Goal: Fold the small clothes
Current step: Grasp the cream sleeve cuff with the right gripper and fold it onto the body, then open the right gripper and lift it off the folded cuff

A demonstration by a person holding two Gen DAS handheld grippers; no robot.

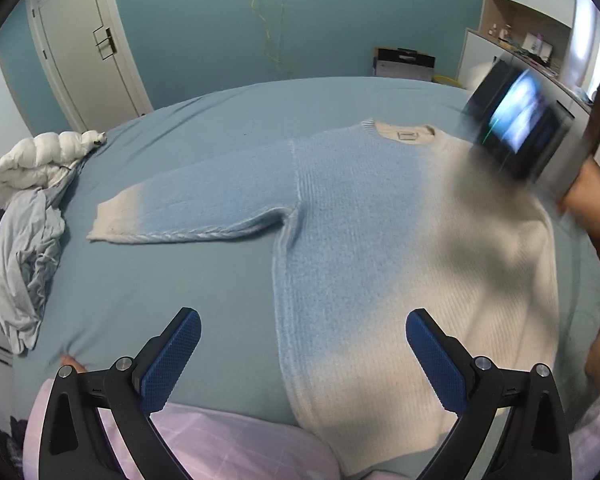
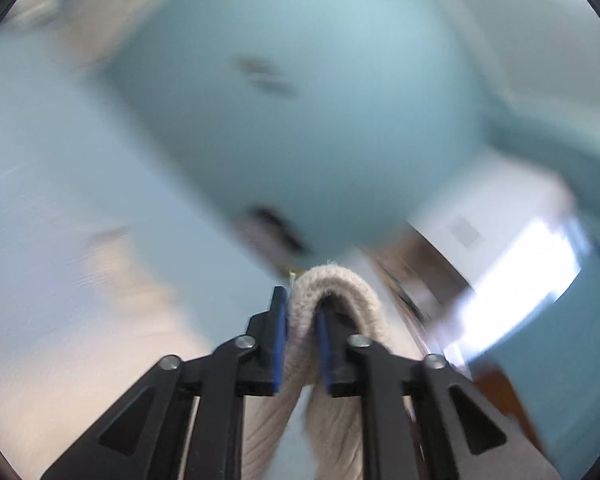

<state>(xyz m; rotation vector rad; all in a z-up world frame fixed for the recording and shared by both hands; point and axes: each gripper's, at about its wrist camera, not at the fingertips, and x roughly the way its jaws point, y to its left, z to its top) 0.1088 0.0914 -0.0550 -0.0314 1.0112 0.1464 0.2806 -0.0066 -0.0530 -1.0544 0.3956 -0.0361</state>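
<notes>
Knitted blue-and-cream sweater (image 1: 364, 216) flat on blue bedsheet (image 1: 180, 280); left gripper (image 1: 303, 356) spread empty above it; right gripper (image 2: 302, 340) pinching cream ribbed cuff (image 2: 332, 284).

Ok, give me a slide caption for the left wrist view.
Open left gripper above a blue-and-cream sweater spread on a blue bed, one sleeve laid out sideways.
</notes>
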